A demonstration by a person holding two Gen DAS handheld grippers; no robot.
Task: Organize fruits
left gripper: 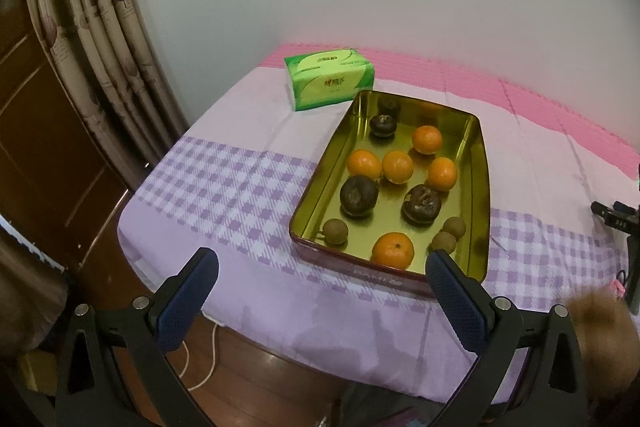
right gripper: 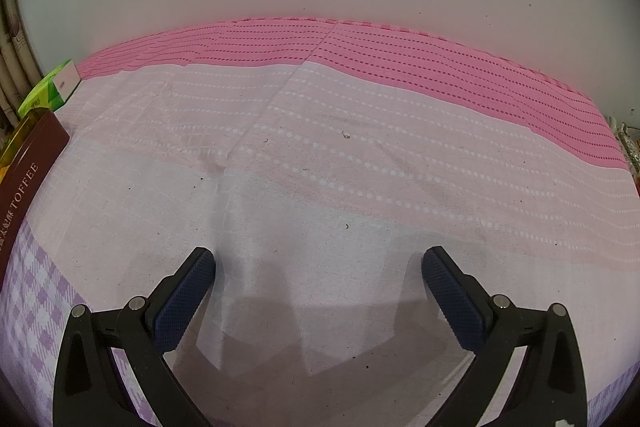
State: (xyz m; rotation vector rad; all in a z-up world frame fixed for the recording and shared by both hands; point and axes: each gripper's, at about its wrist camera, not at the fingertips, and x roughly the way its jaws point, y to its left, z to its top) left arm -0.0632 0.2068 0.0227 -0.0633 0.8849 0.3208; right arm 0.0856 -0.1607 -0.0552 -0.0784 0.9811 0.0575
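Observation:
A gold-lined rectangular tin (left gripper: 478, 195) with dark red sides sits on the bed. It holds several oranges (left gripper: 393, 249), three dark purple fruits (left gripper: 359, 195) and three small brown fruits (left gripper: 335, 231). My left gripper (left gripper: 322, 267) is open and empty, held just in front of the tin's near edge. My right gripper (right gripper: 319, 263) is open and empty, low over bare pale pink bedsheet. In the right wrist view the tin's red side (right gripper: 30, 163), marked TOFFEE, shows at the far left.
A green tissue pack (left gripper: 330, 78) lies behind the tin, also at the left edge of the right wrist view (right gripper: 50, 89). Curtains (left gripper: 100, 27) and a wooden door stand left of the bed. The bed edge (left gripper: 240, 323) drops to wood floor.

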